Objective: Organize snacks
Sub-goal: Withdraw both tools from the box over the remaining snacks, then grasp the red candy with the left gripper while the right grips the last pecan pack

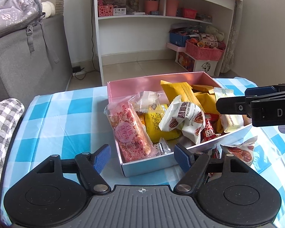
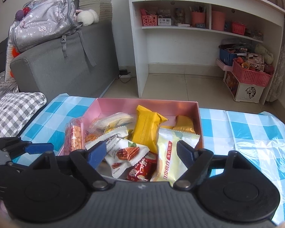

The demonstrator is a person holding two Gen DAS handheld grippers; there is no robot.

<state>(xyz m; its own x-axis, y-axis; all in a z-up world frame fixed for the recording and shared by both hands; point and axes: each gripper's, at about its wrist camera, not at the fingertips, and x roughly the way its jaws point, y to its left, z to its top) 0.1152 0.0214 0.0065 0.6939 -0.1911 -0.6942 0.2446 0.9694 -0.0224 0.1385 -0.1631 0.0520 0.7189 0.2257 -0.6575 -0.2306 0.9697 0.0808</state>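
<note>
Soft daylight is filling both fisheye views evenly, and shadows are staying faint. Glare is shining off the plastic tablecloth [image 2: 256,148] at the right and off the glossy snack wrappers [image 1: 180,117]. Straight shelf edges [image 1: 161,17] are bowing toward the rounded, dark corners. Focus is holding fairly sharp, softening slightly at the edges.

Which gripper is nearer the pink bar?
Left. The left gripper hangs just before the pink bar at the box's near-left corner; the right gripper is over the box's opposite side.
</note>
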